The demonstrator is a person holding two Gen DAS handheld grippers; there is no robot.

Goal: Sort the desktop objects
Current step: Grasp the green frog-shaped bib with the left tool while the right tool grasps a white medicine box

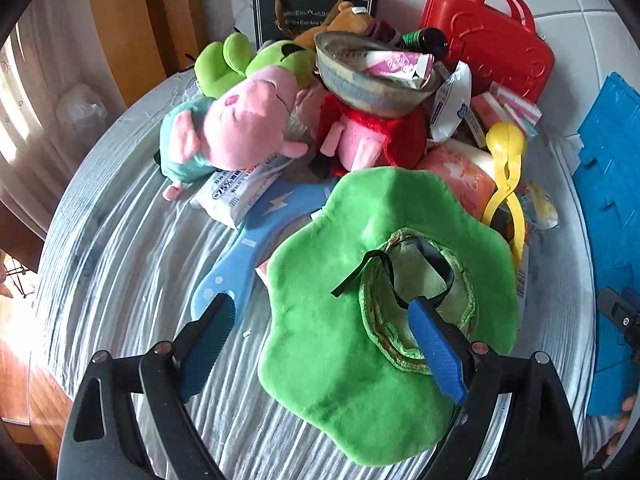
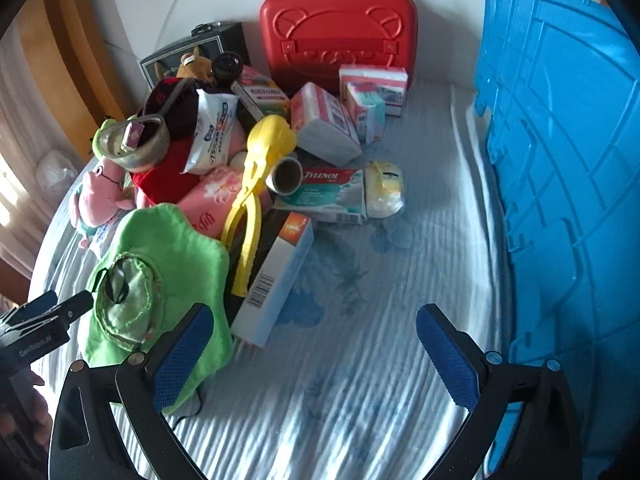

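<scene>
Green plush hat (image 1: 352,248), wavy brim (upturned)

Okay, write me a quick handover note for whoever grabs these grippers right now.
Left gripper: jaws open, over the edge of the green plush hat, nothing held.
Right gripper: jaws open over bare cloth, empty.
Things: plush toys, medicine boxes, yellow tongs all heaped mid-table; red case behind, shut; blue crate on the right.
Done: nothing visibly sorted.
Left: the whole pile; the hat looks the likely first pick.
</scene>
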